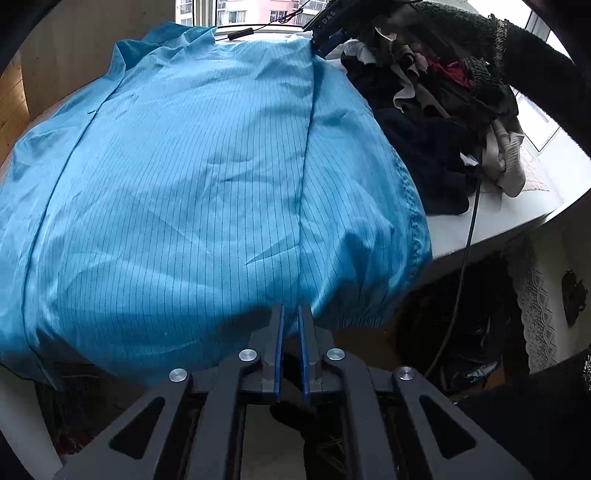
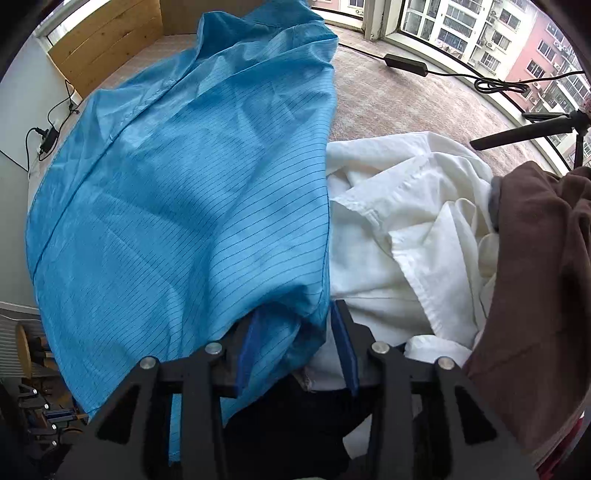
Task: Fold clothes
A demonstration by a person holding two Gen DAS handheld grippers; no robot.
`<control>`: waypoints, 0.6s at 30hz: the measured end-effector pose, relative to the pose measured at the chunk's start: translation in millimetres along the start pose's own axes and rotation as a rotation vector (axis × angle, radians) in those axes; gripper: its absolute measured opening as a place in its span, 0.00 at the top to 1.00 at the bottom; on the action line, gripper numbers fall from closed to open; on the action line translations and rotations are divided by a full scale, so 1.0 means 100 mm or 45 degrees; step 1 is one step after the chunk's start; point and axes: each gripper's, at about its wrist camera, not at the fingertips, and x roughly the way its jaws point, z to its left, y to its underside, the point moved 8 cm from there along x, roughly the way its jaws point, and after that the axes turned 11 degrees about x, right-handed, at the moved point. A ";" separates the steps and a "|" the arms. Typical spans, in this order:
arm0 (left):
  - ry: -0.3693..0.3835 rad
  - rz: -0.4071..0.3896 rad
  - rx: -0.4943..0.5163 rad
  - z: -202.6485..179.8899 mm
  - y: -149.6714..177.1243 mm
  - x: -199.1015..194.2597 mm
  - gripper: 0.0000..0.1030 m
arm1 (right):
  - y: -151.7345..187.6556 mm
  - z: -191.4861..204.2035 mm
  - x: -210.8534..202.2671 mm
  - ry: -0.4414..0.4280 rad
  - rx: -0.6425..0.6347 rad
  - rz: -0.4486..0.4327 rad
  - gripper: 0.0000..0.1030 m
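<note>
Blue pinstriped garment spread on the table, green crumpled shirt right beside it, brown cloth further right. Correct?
Not quite: the crumpled shirt beside the blue pinstriped garment is white, not green. The right wrist view shows it lying against the blue garment's right edge, with the brown cloth further right, as you said.

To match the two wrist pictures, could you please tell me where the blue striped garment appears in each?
Left wrist: the blue striped garment fills the left and centre, spread over the table.
Right wrist: it covers the left half, beside the white garment.
Shared landmark: the black power adapter by the window.
</note>
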 end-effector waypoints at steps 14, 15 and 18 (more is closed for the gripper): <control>-0.107 -0.005 0.066 -0.01 -0.28 0.20 1.00 | 0.02 0.05 0.07 -0.031 0.015 0.009 0.62; -0.086 -0.014 0.060 0.01 -0.28 0.20 1.00 | 0.02 0.05 0.07 -0.029 0.015 0.010 0.62; 0.006 -0.037 -0.029 0.12 -0.27 0.15 1.00 | 0.01 0.03 0.07 -0.036 0.025 0.008 0.62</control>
